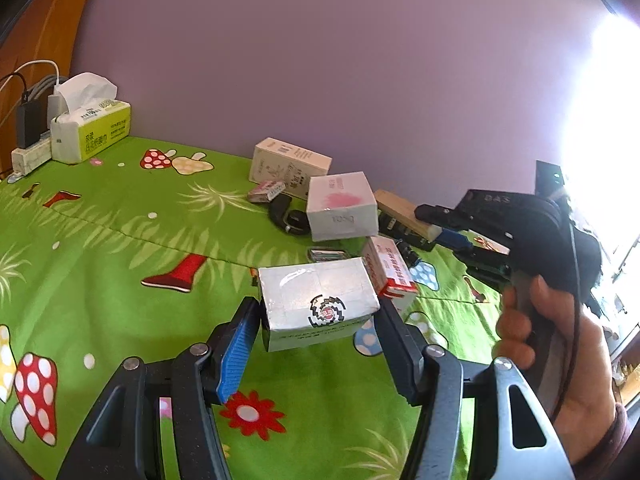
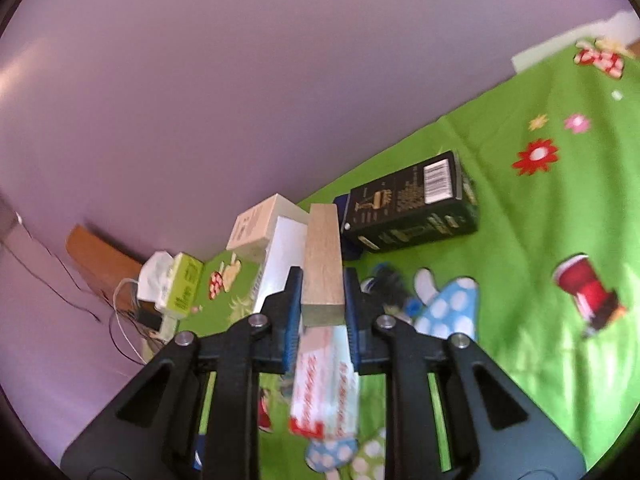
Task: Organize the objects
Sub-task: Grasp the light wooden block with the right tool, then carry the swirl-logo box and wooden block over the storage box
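Observation:
My left gripper [image 1: 317, 310] is shut on a silver-taped box [image 1: 316, 292] with a black-and-white round mark, held just above the green patterned cloth [image 1: 120, 240]. At the right of the left wrist view a hand [image 1: 560, 352] holds my right gripper [image 1: 444, 232], which grips a light wooden block [image 1: 400, 210]. In the right wrist view the wooden block [image 2: 323, 260] stands between the blue pads [image 2: 294, 312], and my right gripper [image 2: 322, 300] is shut on it. Beneath it lies a red-and-white box [image 2: 324, 384].
Against the purple wall stand a white box with a pink smudge [image 1: 342, 208], a cream box [image 1: 288, 160] and a dark green box [image 2: 412, 204]. The red-and-white box [image 1: 390, 268] lies beside the silver one. A tissue pack [image 1: 92, 128] and a power strip [image 1: 30, 152] sit far left.

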Motion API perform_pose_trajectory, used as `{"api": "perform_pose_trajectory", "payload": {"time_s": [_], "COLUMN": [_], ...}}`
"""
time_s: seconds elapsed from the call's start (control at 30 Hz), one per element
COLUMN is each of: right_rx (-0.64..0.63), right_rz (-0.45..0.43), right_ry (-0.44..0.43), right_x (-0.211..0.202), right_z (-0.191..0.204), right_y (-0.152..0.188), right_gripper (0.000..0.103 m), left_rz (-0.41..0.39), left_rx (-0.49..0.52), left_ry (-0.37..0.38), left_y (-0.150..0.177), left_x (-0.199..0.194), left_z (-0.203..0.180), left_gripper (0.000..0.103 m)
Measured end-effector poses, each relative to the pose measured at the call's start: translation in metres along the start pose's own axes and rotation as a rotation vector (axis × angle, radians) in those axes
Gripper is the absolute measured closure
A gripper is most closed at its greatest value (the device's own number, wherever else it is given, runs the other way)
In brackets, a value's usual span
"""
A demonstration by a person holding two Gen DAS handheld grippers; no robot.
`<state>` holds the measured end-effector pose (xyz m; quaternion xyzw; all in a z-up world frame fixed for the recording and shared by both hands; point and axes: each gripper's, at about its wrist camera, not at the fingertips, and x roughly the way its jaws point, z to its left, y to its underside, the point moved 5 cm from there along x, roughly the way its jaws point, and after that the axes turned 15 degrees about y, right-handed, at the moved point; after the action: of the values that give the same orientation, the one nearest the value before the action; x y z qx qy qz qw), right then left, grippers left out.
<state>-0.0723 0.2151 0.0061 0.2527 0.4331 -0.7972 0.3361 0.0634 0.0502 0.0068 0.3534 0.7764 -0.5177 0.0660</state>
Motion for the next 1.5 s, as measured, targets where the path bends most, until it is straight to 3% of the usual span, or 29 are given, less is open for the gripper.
{"api": "perform_pose_trajectory", "payload": {"time_s": [0.1, 0.23, 0.47, 0.63, 0.7, 1.1, 1.5], "right_rx": [-0.037, -0.179, -0.395, -0.539, -0.593, -0.617, -0.567], "right_rz": [-0.022, -0.050, -0.004, 0.025, 0.040, 0.008, -0.119], "right_ry": [0.016, 0.116, 0.262, 0.353, 0.376, 0.373, 0.416], "right_x": [-0.012, -0.035, -0.070, -0.076, -0.097, -0.085, -0.167], "right_z": [-0.006, -0.012, -0.047, -0.049, -0.079, -0.080, -0.110], "right_y": [0.011, 0.033, 0.081, 0.108, 0.108, 0.100, 0.123], "right_gripper": [0.079, 0.079, 0.080, 0.080, 0.079, 0.080, 0.080], "left_rz": [0.004, 0.017, 0.047, 0.064, 0.070, 0.093, 0.162], "left_rx": [0.004, 0.003, 0.028, 0.040, 0.040, 0.054, 0.139], "left_ry": [0.011, 0.035, 0.066, 0.077, 0.077, 0.081, 0.183], "left_y": [0.005, 0.015, 0.032, 0.041, 0.043, 0.052, 0.080], "left_x": [-0.003, -0.005, -0.005, -0.004, -0.003, 0.000, 0.006], "left_z": [-0.007, -0.018, -0.040, -0.050, -0.052, -0.062, -0.123], "left_gripper": [0.043, 0.043, 0.043, 0.043, 0.043, 0.043, 0.043]}}
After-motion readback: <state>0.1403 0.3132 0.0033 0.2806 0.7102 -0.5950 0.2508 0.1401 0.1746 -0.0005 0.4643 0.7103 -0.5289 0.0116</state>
